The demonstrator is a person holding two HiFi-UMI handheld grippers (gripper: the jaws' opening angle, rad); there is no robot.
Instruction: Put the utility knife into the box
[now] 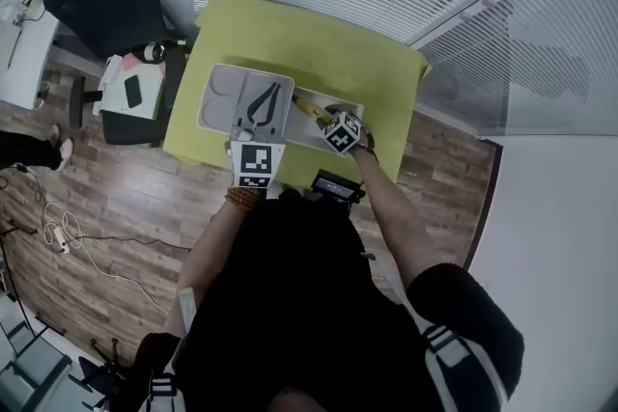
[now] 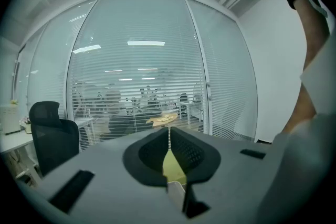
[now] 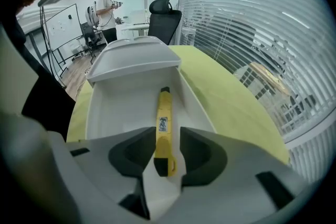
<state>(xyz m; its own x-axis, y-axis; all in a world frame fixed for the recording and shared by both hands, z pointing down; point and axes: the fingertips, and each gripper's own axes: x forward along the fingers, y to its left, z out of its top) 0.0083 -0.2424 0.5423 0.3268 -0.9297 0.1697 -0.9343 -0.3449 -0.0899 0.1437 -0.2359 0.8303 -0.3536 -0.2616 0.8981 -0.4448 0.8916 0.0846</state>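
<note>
While utility knife (image 3: 164, 138) lies in box (image 3: 113, 107), label (image 3: 163, 124) illegible

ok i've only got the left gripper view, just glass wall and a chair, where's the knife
observer: In the right gripper view the yellow plastic utility knife lies flat inside the white plastic box.
operator: is the right gripper gripping it
observer: No, the right gripper is open; the knife's near end lies between its jaws, not pinched.
operator: anything beside the box
observer: The head view shows a black pliers-like tool on a grey moulded tray next to it.
</note>
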